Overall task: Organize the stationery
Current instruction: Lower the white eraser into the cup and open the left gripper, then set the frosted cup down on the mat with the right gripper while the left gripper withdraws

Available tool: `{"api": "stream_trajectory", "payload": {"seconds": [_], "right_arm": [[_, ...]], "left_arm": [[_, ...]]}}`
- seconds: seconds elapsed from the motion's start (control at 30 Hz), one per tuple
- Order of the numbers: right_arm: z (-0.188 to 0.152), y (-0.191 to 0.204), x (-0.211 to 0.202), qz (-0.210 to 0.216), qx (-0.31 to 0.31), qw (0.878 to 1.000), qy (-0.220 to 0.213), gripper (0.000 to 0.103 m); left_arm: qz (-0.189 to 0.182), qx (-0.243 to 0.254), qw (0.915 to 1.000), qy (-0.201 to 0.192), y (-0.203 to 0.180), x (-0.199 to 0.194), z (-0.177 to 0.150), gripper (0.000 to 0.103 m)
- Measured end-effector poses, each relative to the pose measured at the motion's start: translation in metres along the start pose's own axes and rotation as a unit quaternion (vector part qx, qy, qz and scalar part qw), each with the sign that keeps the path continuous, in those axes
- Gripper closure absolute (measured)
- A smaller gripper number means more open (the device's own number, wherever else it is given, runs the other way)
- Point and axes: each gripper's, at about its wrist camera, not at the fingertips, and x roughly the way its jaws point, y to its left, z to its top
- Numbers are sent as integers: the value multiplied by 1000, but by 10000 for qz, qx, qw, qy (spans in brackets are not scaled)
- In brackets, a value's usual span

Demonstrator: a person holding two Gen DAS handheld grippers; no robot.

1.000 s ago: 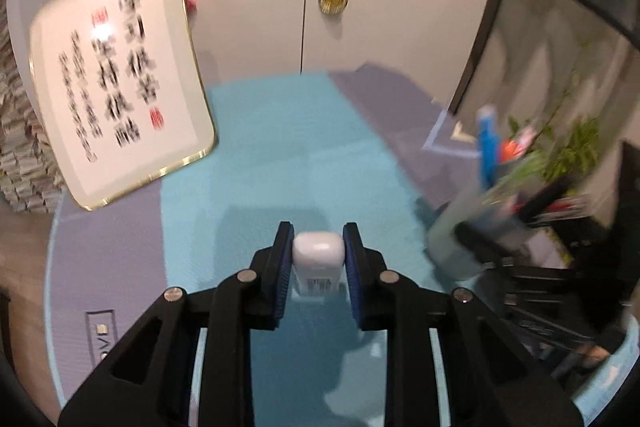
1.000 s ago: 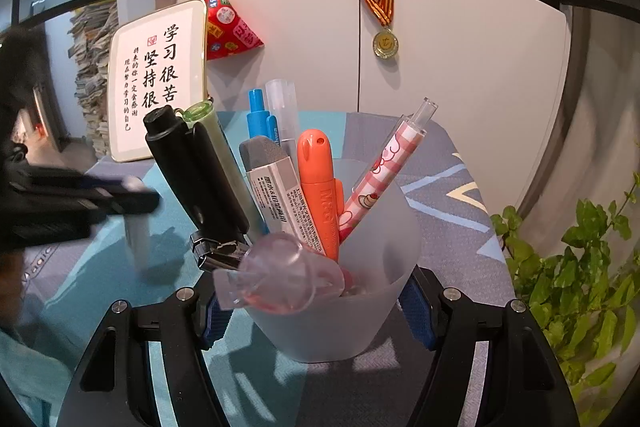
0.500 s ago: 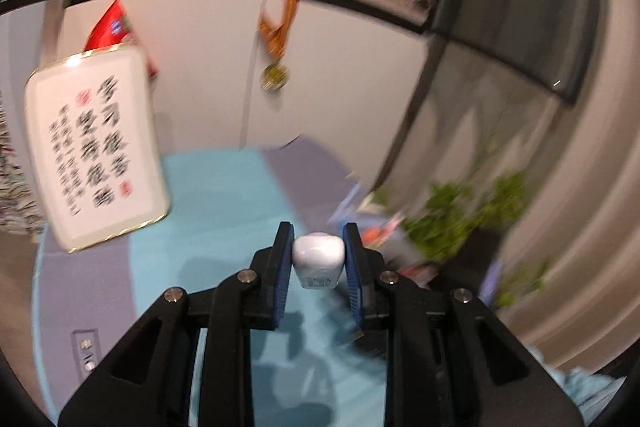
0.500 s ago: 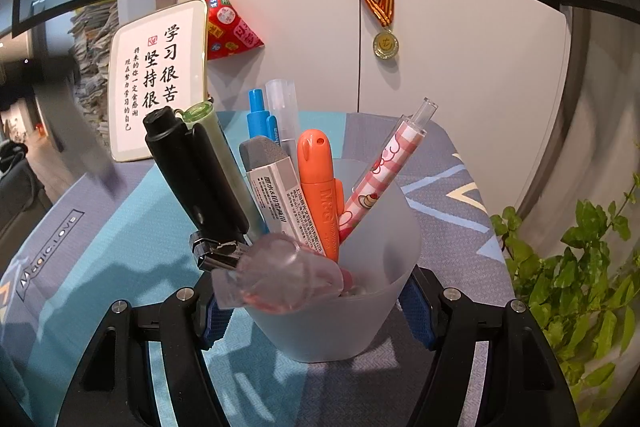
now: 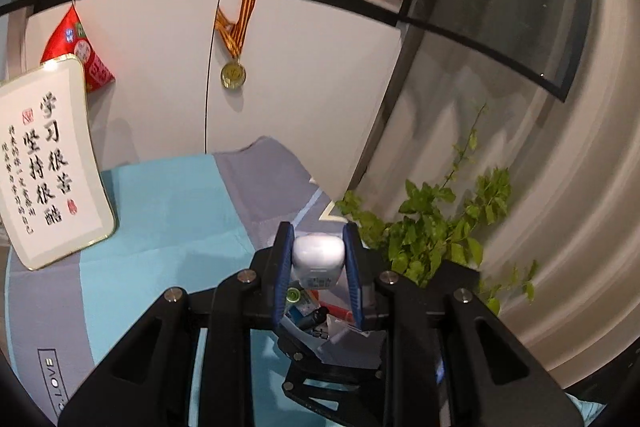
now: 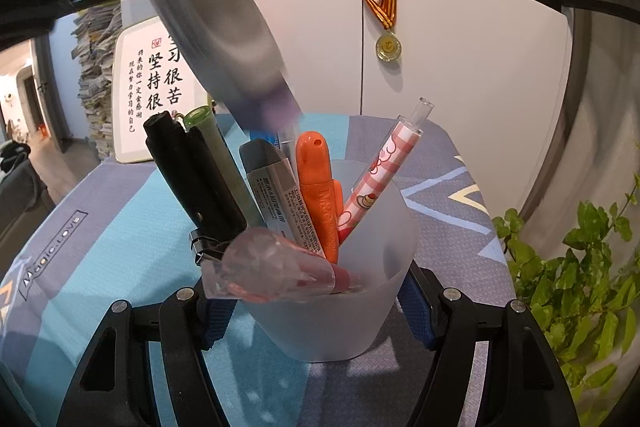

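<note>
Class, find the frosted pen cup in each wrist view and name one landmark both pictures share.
Left wrist: frosted pen cup low centre, seen from above between the fingers.
Right wrist: frosted pen cup centre, gripped.
Shared landmark: gold medal on the cabinet door.

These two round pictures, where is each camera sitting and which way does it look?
Left wrist view: sits on the left gripper, looking forward and down along its fingers, which clamp a white bottle, with the pen cup below; only black gripper arms show.
Right wrist view: sits on the right gripper, facing the frosted pen cup it clamps; the white bottle looms blurred above.
Both share: the cup, the bottle, the medal, the calligraphy plaque and the plant.
</note>
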Motion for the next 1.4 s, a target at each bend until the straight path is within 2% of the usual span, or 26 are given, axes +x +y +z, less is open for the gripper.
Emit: {"api": "stream_trajectory", "payload": {"seconds": [0.2,0.37,0.4,0.5,0.73,0.9,1.03,1.17,1.27,1.4], "right_arm": [[0,-1,0,19,3,10000,-6,31],[0,1,-1,25,-4,10000,-7,31],[0,0,0,28,-2,10000,-7,31],[0,-1,0,32,10,10000,-7,31],[0,-1,0,28,24,10000,-7,31],[0,0,0,31,28,10000,-7,31],[0,0,0,36,32,10000,-7,31],[-1,0,0,3,39,10000,3,31],[-1,2,-1,-69,5,10000,18,31],[-1,4,-3,-190,137,9997,64,31]], "left_arm": [[-107,-86,9990,433,1,20,-6,80],[-48,-180,9985,514,3,19,-6,79],[-32,-177,9985,510,4,18,-6,78],[-38,-190,9987,468,5,13,-7,64],[4,-103,9996,264,3,-4,-12,60],[409,96,9990,-117,7,-27,-23,50],[675,208,9972,-227,16,-44,-35,44],[1156,391,9918,-389,28,-66,-57,36],[1483,449,9868,-476,40,-81,-77,34],[1626,367,9850,-448,57,-93,-98,34]]}}
